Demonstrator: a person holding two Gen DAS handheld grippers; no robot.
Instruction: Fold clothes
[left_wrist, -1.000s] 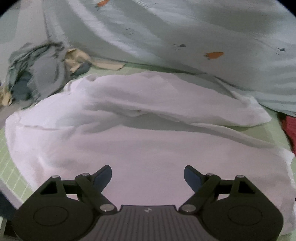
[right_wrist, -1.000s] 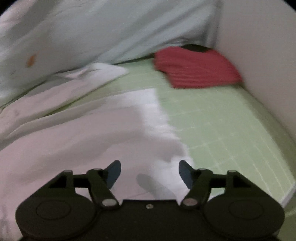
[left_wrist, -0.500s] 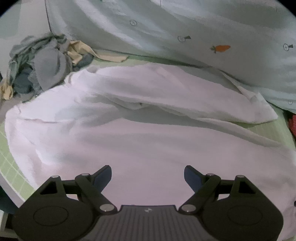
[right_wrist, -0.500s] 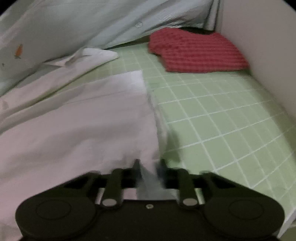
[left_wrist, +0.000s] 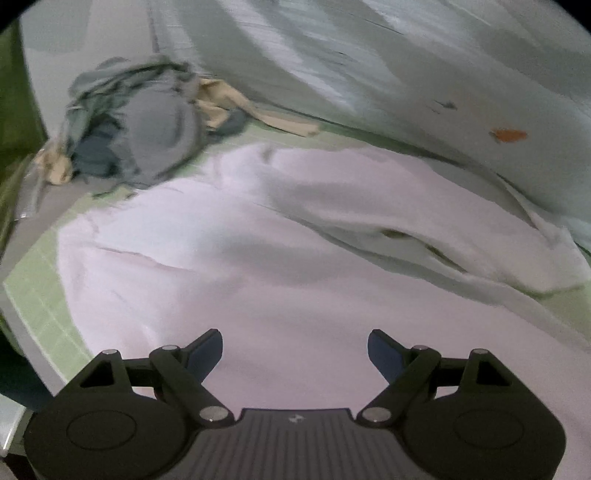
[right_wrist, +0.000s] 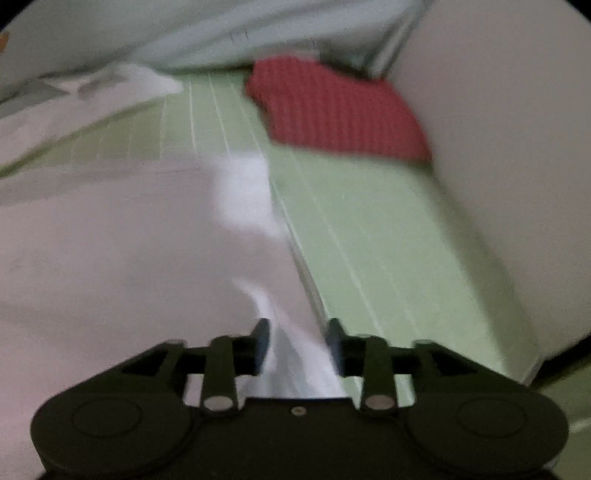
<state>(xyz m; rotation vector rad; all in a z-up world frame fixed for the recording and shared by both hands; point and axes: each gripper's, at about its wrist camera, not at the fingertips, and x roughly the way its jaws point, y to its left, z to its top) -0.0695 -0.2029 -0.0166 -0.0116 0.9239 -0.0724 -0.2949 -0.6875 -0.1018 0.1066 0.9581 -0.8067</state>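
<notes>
A large white garment (left_wrist: 295, 266) lies spread on the green grid mat (left_wrist: 37, 295), with a long fold across its far side. My left gripper (left_wrist: 295, 350) is open and empty, low over the garment's near part. In the right wrist view the same white garment (right_wrist: 129, 251) covers the left half. My right gripper (right_wrist: 297, 339) is shut on the garment's right edge, with a bunch of white cloth pinched between its fingers. The view is blurred by motion.
A heap of grey-blue and beige clothes (left_wrist: 140, 125) lies at the far left. A pale blue sheet with small carrot prints (left_wrist: 406, 74) rises behind. A red knitted piece (right_wrist: 340, 110) lies at the far right by a white wall (right_wrist: 498, 129). Bare mat (right_wrist: 369, 240) shows right of the garment.
My right gripper went from open to shut on the garment's right edge and now pulls the cloth up. My left gripper stayed open while its view shifted right over the garment.
</notes>
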